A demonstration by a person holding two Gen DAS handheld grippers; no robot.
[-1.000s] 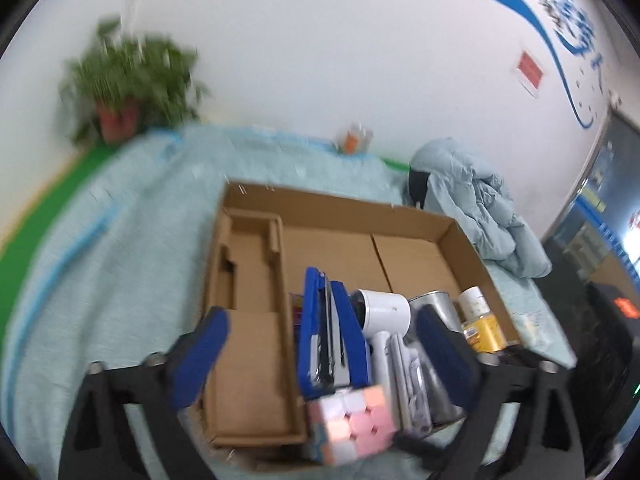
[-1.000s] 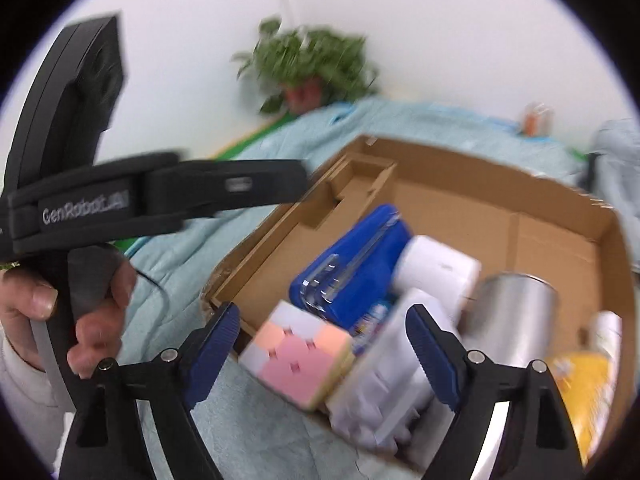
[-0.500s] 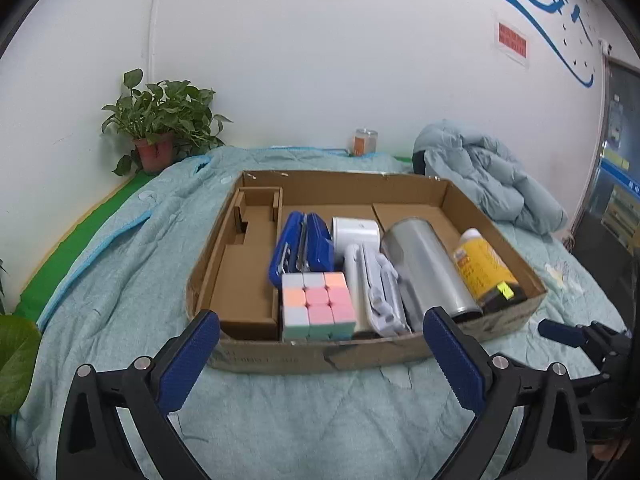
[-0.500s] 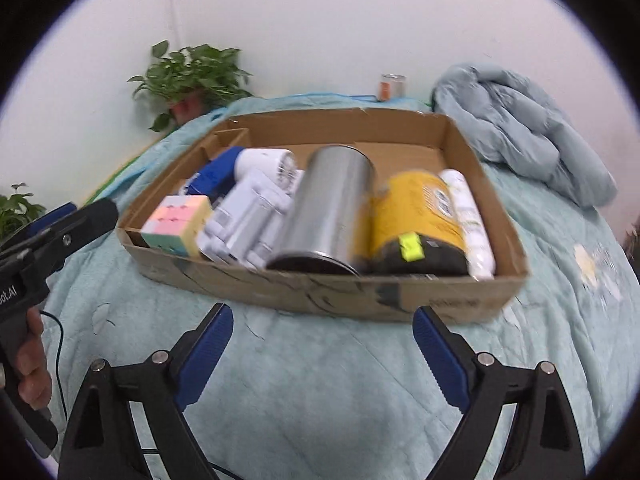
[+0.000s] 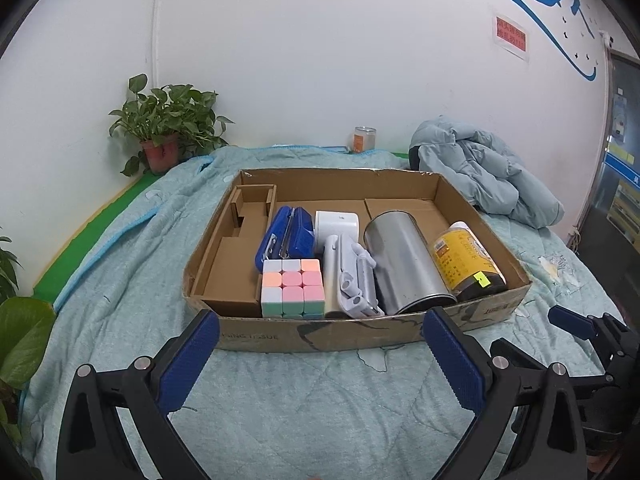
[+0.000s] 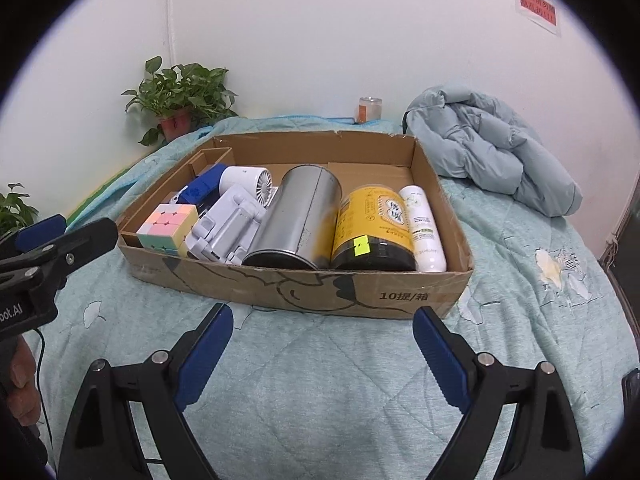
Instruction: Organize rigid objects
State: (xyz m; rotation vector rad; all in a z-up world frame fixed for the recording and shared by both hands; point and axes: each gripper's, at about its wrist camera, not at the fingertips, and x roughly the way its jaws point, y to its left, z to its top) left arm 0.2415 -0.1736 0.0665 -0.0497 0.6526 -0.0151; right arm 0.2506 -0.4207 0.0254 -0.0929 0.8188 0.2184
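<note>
Both claws have backed off from above the cardboard box (image 5: 400,336); it now sits ahead of them on the quilt. Left gripper (image 5: 320,364) gapes wide, empty. Right gripper (image 6: 322,354), jaws just opening, holds nothing; cube (image 5: 292,288) inside box

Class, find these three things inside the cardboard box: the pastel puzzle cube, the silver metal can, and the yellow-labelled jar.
pastel puzzle cube (image 5: 292,292), left wrist view, centre of its near face.
silver metal can (image 6: 298,216), right wrist view, middle of its side wall.
yellow-labelled jar (image 6: 374,218), right wrist view, on the yellow label.
</note>
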